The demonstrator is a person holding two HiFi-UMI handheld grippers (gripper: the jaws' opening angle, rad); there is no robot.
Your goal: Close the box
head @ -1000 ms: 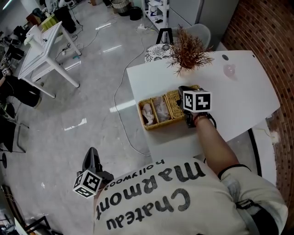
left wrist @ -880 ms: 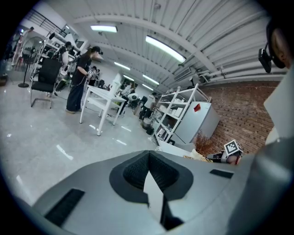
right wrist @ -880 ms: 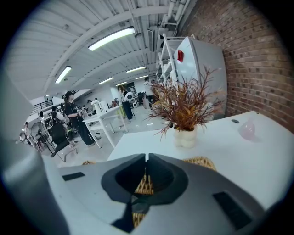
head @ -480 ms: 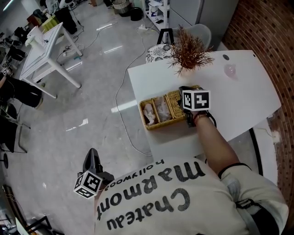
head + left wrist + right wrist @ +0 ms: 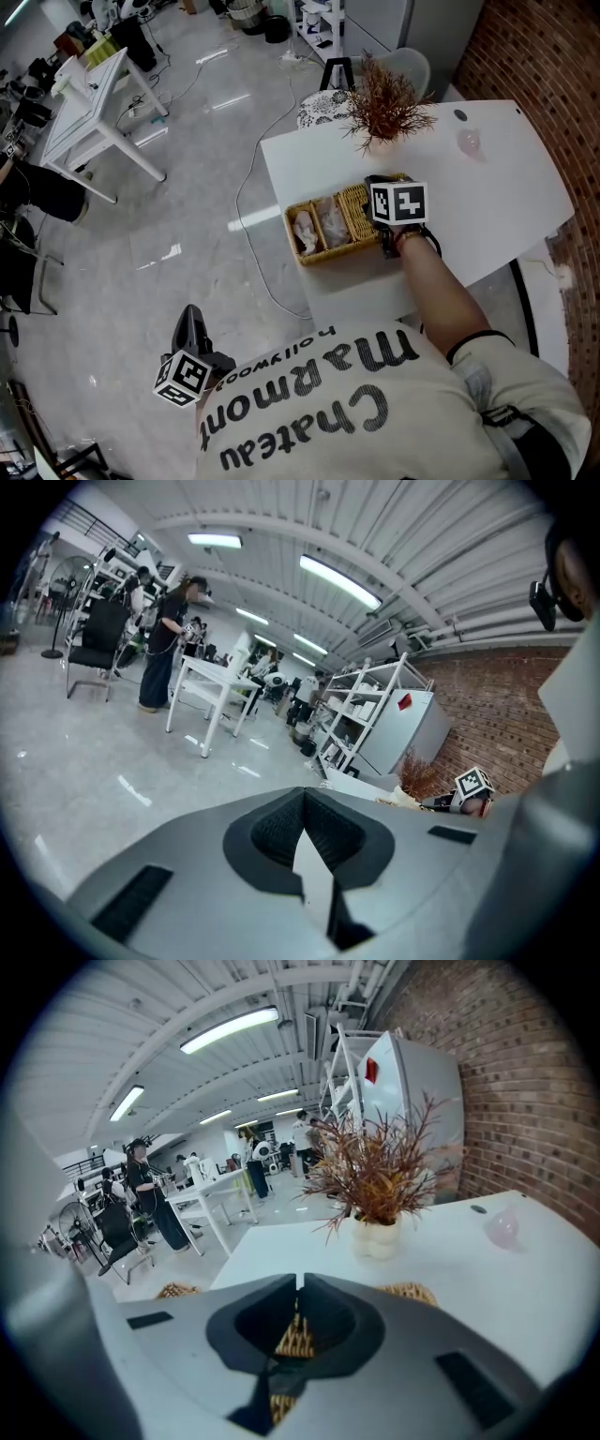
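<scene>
Left tool: held low at the person's left side over the glossy grey floor, well apart from the worktop; jaws closed together with nothing between them
Right tool: reached out over the white worktop; jaws nipped onto the woven wicker lid, whose weave shows between them
Woven wicker box: lies on the near left part of the worktop; two compartments are open to view, with pale crumpled contents in them; the lid sits at its right end, not down over them
Dried reddish-brown plant in a white pot: beyond the box, near the worktop's far edge
Small pink translucent object: on the worktop to the right of the plant, apart from it
White table: far off across the floor, at upper left in the head view
</scene>
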